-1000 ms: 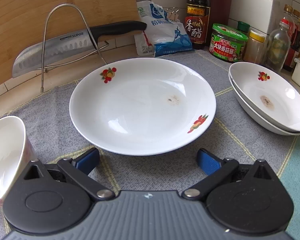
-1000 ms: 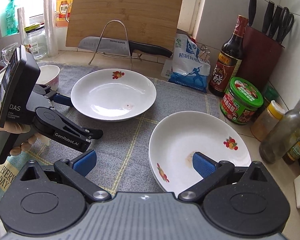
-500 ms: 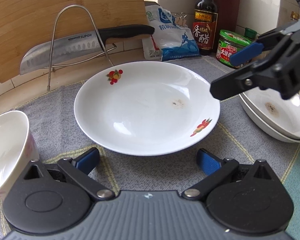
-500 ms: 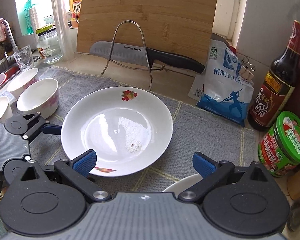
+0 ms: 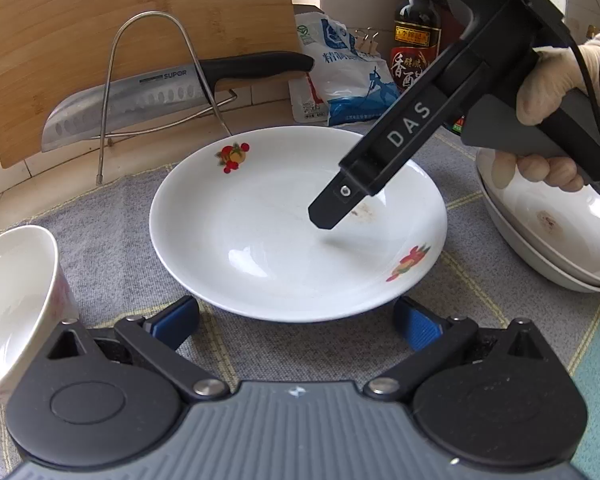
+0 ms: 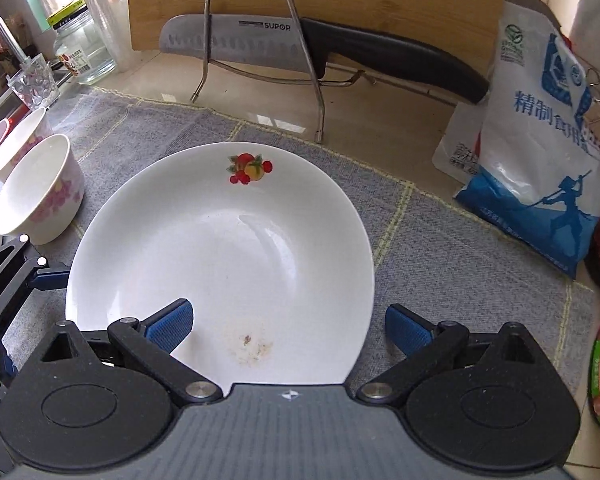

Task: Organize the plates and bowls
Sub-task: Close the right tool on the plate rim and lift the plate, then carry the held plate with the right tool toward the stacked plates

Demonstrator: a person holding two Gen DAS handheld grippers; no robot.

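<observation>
Kitchen counter, tiled wall behind, with a bamboo cutting board (image 6: 316, 0) leaning up and a grey woven cloth mat (image 5: 112, 216) spread over the worktop. On the mat sits the round white shallow plate with red fruit prints (image 5: 260, 240), flat and right way up; being round it has no long axis, and its fruit motif lies at the far rim toward the steel cleaver on a wire rack (image 6: 236, 44). Two like plates are already stacked (image 5: 560, 248) at its right, well apart; white bowls with pink flowers (image 6: 40, 200) stand at its left.

Judging by the layout, the step in hand is fetching this plate for the stack. The right gripper (image 6: 288, 326) is spread wide, one pad over the plate's inside and one beyond its near-right rim, holding nothing; whether the pads touch the china is unclear. Next it should close across the rim, then lift level. The left gripper (image 5: 296, 322) waits released, just short of the near rim.
</observation>
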